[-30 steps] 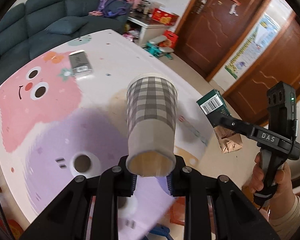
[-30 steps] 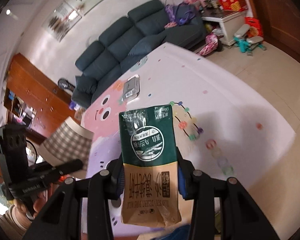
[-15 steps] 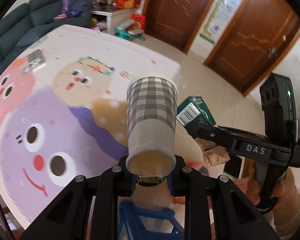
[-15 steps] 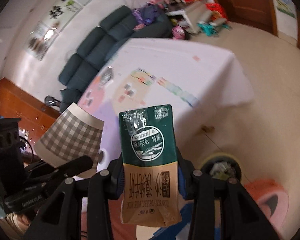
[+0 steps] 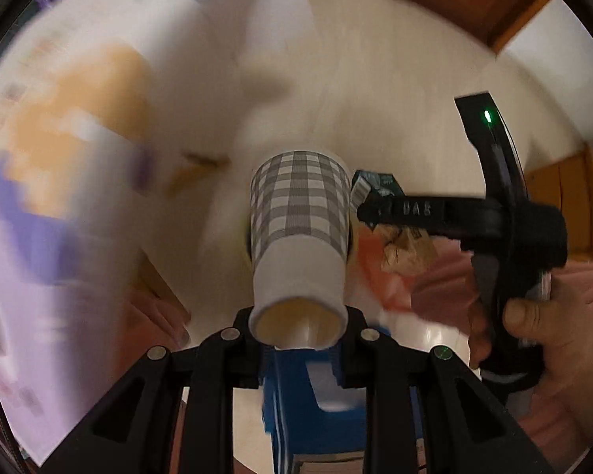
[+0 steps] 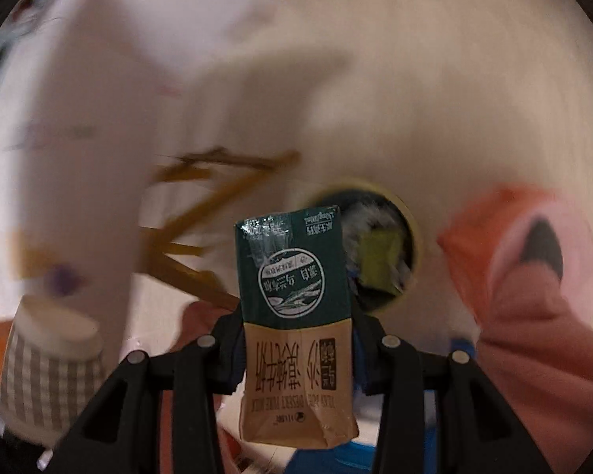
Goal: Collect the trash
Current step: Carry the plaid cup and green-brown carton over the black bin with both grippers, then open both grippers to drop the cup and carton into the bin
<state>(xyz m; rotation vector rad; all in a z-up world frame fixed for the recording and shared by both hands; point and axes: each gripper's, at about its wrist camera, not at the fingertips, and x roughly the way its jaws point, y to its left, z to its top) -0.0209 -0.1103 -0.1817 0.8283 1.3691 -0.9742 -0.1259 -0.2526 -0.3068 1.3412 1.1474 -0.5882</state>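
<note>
My left gripper (image 5: 298, 335) is shut on the base of a grey-checked paper cup (image 5: 298, 233), which points away from the camera over the floor. My right gripper (image 6: 296, 335) is shut on a green and tan milk carton (image 6: 294, 308), held upright with its print upside down. In the left wrist view the right gripper (image 5: 369, 207) hangs just right of the cup with the carton (image 5: 375, 187) in it, a hand (image 5: 533, 335) on its handle. A round yellow-rimmed trash bin (image 6: 409, 233) with rubbish inside stands on the floor just behind the carton. The cup (image 6: 47, 371) also shows low left in the right wrist view.
The table with its cartoon cloth (image 5: 59, 197) fills the left side, its hanging edge (image 6: 99, 118) blurred. A blue stool (image 5: 308, 407) stands below the left gripper. A person's pink-clad leg (image 6: 533, 316) is at the right. Pale floor tiles (image 5: 375, 79) lie beyond.
Both grippers have swung off the table and dropped toward the floor, still holding cup and carton. The trash bin has come close into the right wrist view; the scene is now motion-blurred.
</note>
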